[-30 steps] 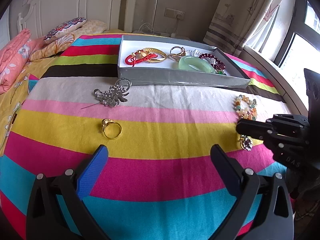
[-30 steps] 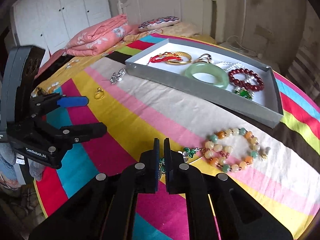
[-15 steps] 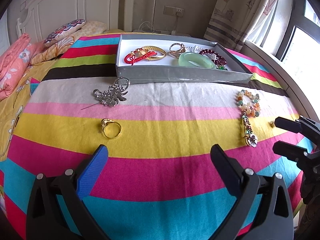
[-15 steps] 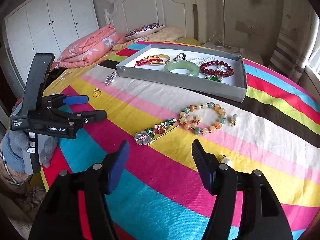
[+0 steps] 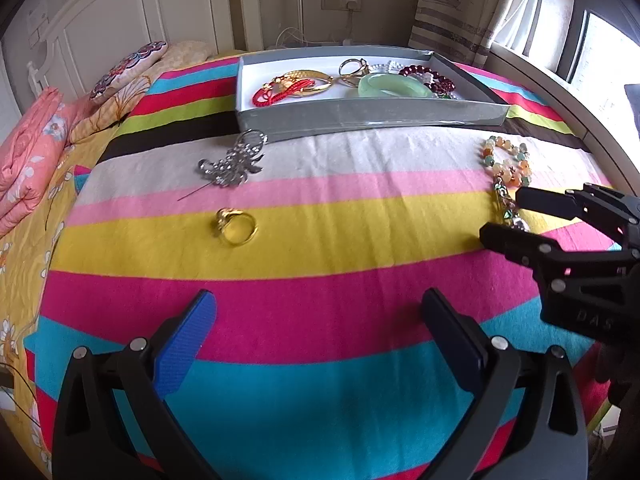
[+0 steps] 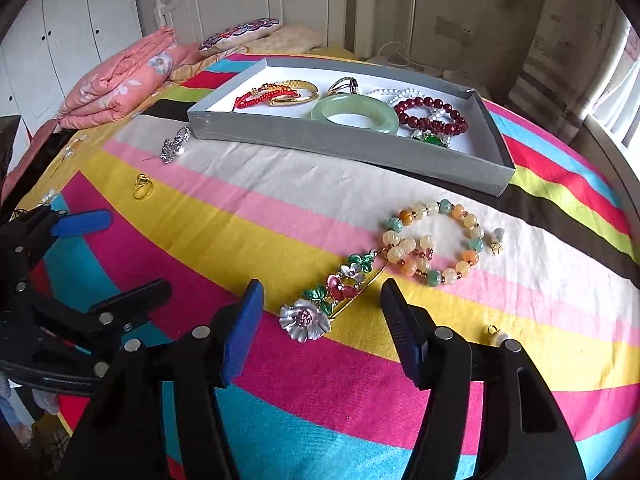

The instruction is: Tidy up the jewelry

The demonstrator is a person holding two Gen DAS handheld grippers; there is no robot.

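Observation:
A flower brooch lies on the striped bedspread, touching a beaded bracelet. My right gripper hovers just over the brooch, one finger on either side. Its jaws are closing, and the pads are clear of the brooch. In the left wrist view the right gripper straddles the brooch from the right. My left gripper stands open and empty, short of a gold ring and a silver brooch. The grey box behind holds several bangles and bracelets.
Two pearl earrings lie right of the bracelet and of my right finger. A folded pink quilt and a pillow sit at the bed's far left. The bed edge runs along the window side on the right.
The right gripper, shut by the brooch a second ago, opened and drew back, then came forward again over the brooch. The left gripper has hardly shifted.

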